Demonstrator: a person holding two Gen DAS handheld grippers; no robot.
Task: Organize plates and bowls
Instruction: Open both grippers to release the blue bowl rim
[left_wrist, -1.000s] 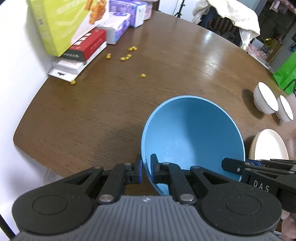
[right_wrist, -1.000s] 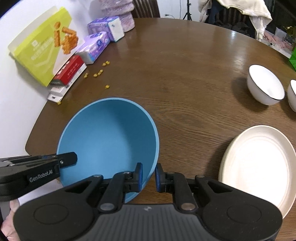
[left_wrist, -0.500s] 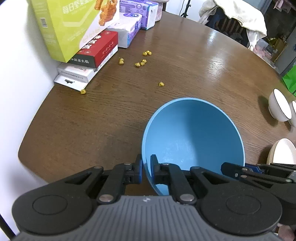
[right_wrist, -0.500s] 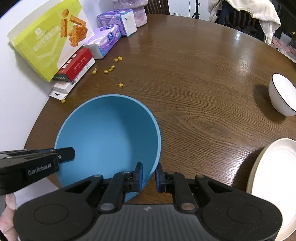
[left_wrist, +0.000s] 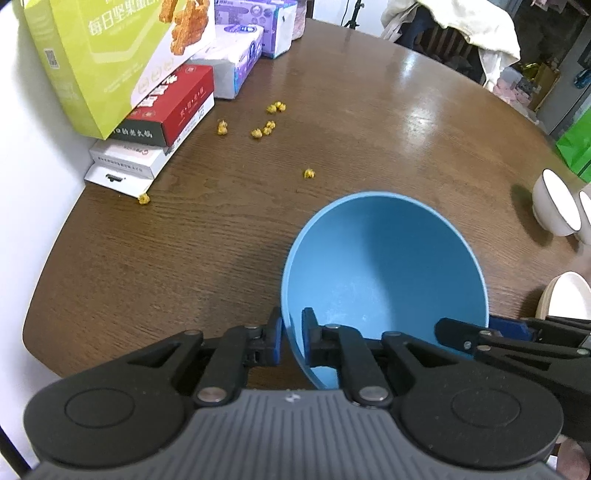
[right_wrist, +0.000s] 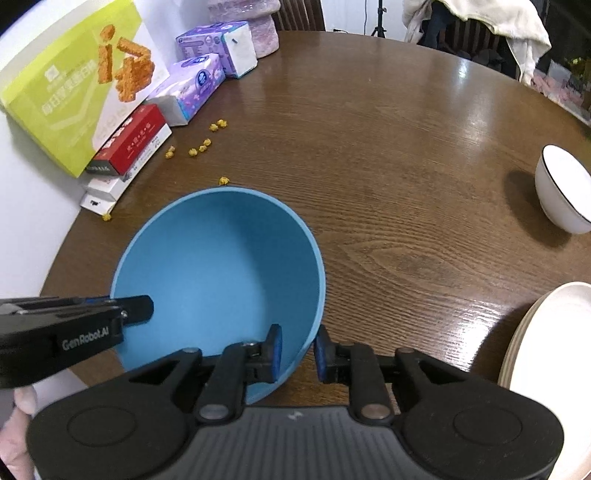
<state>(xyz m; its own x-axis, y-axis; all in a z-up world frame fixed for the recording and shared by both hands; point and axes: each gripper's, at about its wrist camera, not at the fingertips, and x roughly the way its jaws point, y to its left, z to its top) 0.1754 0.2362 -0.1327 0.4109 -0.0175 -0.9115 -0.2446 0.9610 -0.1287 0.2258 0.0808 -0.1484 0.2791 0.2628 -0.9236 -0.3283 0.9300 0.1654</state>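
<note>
Left wrist: plate (left_wrist: 561, 295) cut off at 3 o'clock. Blue bowl (left_wrist: 384, 266), plain and empty, sits on table (left_wrist: 184, 258). Left hand-held gripper (left_wrist: 291, 334) and right hand-held gripper (right_wrist: 297, 350) straddle its rim, jaws just opening, pads apart.

Black claws (right_wrist: 297, 349), seemingly blue-padded

I see a table (right_wrist: 406, 155) of dark wood, grain plain, varnish glossy under the lights. The blue bowl (right_wrist: 221, 266) looks like smooth matt plastic. The white bowl (right_wrist: 561, 192) seems glazed ceramic, shiny. The cream plate (right_wrist: 546, 362) has a soft satin sheen. My grippers' fingers (left_wrist: 354, 354) are matt black plastic with metal rivets. The boxes (left_wrist: 110, 55) are printed card.
</note>
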